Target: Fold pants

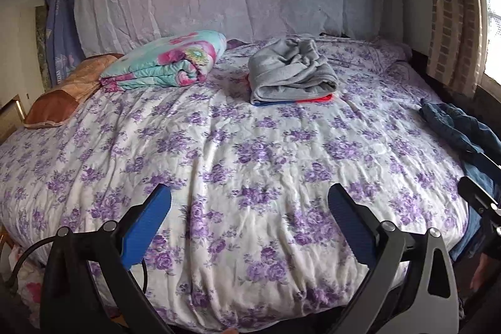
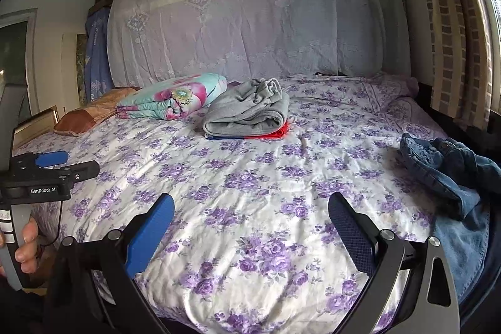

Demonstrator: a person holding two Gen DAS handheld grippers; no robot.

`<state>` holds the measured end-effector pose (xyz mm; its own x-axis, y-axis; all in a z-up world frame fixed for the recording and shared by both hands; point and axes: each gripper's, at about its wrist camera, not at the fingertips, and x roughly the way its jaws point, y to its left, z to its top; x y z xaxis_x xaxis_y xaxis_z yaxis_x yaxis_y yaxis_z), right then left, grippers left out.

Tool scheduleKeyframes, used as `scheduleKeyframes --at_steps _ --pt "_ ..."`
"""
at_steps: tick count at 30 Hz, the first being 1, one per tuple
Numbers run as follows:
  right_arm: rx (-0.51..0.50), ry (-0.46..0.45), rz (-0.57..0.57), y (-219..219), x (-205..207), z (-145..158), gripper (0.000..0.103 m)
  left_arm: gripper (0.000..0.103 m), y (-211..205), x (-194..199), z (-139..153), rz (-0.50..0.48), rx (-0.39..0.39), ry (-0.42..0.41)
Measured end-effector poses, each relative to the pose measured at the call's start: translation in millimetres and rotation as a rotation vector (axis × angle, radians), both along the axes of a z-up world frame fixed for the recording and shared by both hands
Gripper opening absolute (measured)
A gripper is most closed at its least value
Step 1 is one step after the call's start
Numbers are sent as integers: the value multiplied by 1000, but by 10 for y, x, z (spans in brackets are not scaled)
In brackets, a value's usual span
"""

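Crumpled blue denim pants (image 2: 444,177) lie at the bed's right edge, nearer the wide-open, empty right gripper (image 2: 250,227); left gripper (image 1: 250,227) likewise gapes empty.

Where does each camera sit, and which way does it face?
Left wrist: on the left tongs, facing across the bed to the headboard; open blue pads, with the right tongs at the right edge.
Right wrist: on the right tongs, same direction, nearer the jeans; open pads, plus the person's hand on the left tongs.
Shared: grey folded clothes, floral quilt, jeans.
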<state>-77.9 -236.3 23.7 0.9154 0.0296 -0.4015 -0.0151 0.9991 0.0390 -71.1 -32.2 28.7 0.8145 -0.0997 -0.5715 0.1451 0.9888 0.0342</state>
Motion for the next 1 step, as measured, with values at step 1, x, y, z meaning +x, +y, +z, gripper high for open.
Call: scheduleKeyframes --at_steps 1 --pt "1 0 -1 -6 0 0 99 98 18 7 0 10 -1 -1"
